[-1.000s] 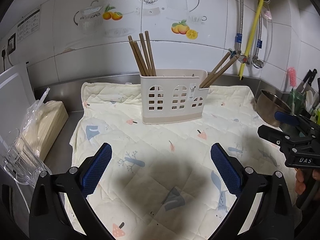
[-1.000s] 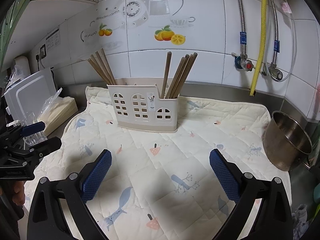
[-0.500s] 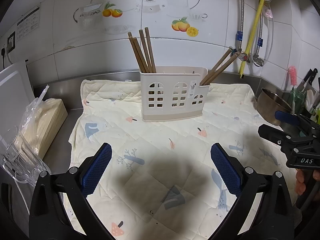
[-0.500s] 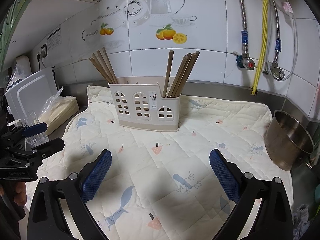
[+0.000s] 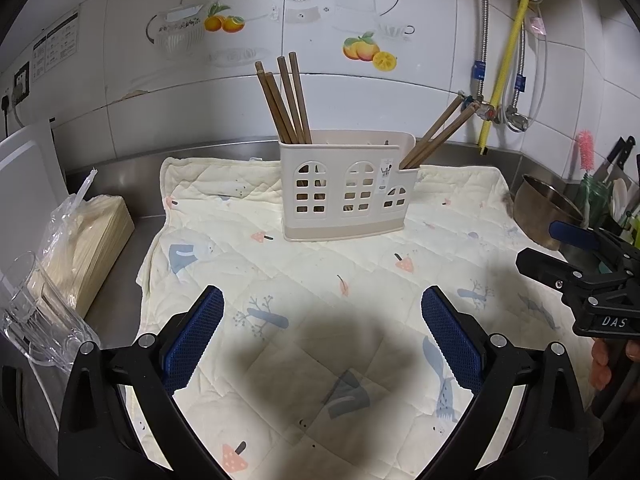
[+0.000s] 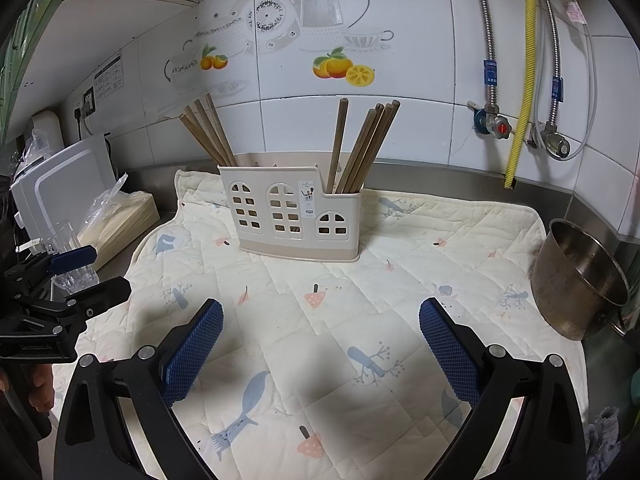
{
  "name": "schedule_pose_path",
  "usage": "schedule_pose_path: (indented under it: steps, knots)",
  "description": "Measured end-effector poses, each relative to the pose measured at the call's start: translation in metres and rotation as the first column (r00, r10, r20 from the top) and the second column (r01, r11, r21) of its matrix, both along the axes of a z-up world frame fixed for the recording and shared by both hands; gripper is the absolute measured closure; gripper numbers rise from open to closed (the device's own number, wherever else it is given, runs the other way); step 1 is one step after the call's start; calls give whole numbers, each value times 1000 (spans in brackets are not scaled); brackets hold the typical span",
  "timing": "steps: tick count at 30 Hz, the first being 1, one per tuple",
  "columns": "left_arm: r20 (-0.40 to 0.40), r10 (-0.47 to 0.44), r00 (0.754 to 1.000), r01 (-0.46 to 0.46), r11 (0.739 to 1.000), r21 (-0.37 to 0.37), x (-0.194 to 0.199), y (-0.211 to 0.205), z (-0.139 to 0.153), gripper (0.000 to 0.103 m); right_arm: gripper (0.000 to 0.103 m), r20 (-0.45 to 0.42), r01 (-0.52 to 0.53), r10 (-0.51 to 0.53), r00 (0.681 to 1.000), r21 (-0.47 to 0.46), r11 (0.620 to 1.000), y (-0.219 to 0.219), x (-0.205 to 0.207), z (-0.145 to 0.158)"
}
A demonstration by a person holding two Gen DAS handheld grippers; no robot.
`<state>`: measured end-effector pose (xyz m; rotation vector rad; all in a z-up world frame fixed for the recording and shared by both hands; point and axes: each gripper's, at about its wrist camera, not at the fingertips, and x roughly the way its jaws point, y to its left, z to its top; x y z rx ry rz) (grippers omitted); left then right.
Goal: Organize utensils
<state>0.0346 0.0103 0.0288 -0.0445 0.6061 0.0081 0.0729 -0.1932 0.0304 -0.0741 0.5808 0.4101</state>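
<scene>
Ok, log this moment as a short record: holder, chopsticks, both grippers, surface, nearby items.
holder: beige utensil holder, upright on the mat
chopsticks: left bunch in the left compartment, right bunch in the right; middle contents cannot be told
left gripper: open, empty, short of the holder
right gripper: open, empty, short of the holder
surface: quilted mat on a steel counter
nearby: metal pot right, glass cup left

Chopsticks [image 6: 362, 148] in holder [image 6: 290, 216] (two bunches)
</scene>
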Motion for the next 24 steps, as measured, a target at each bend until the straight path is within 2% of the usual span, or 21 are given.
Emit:
schedule_pose_path:
  steps: [24]
  knots:
    - [6,-4,1000,5,999,-40,0,4,1,5,8,-4,-21,21,1000,-10,1000,4,-1,0]
